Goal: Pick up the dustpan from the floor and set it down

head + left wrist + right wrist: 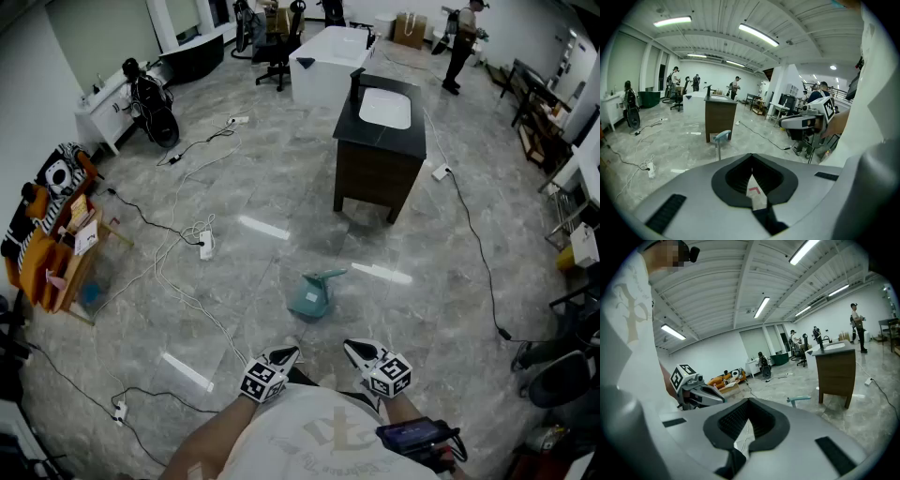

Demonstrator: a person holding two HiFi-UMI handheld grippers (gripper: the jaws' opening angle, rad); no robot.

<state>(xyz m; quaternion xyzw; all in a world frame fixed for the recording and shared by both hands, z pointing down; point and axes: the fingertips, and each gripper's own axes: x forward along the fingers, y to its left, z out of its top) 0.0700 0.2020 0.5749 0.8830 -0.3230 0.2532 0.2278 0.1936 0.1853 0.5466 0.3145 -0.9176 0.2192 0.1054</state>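
Observation:
The teal dustpan [312, 292] lies on the grey marble floor a short way ahead of me, handle pointing up and to the right. It shows small beyond the jaws in the left gripper view [721, 137] and in the right gripper view [799, 400]. My left gripper [281, 361] and right gripper [361, 354] hang side by side close to my body, well short of the dustpan and above the floor. Both have their jaws together with nothing between them, seen also on the left gripper [751, 161] and the right gripper [749, 401].
A dark cabinet with a white sink [380, 150] stands beyond the dustpan. Cables and a power strip [206, 246] trail over the floor at left. A low shelf with toys [56, 244] is at far left, a chair [562, 375] at right, a person [462, 42] far back.

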